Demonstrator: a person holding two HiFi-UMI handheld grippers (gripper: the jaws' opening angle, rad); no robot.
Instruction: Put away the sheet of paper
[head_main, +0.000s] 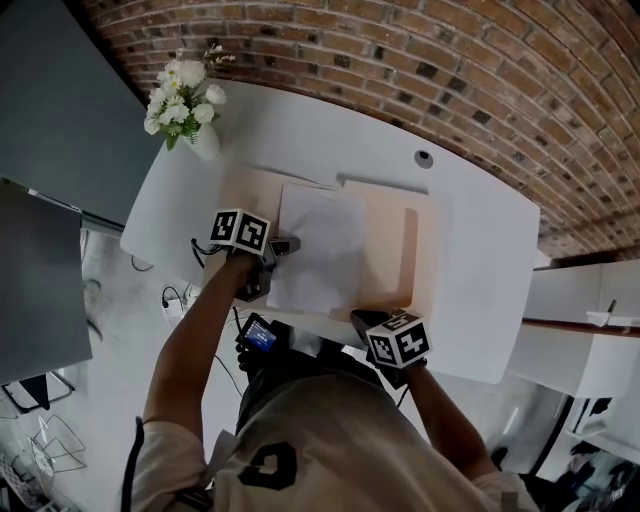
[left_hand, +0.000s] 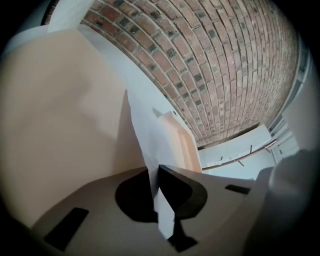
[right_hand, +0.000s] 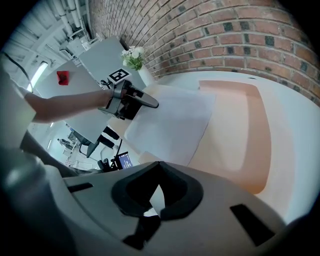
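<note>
Right gripper (right_hand: 159, 169) fingers seemingly tight on half-hidden corner of paper sheet (head_main: 320, 250); left gripper (left_hand: 155, 171) fingers tight on edge.

The surface (head_main: 480, 260) is white with rounded corners, and its far edge runs along a brick wall. A vase of white flowers (head_main: 185, 105) stands at its far left corner. A small round cap (head_main: 424, 158) sits near the far edge. An open beige folder (head_main: 388, 240) lies flat in the middle, reaching the near edge.
</note>
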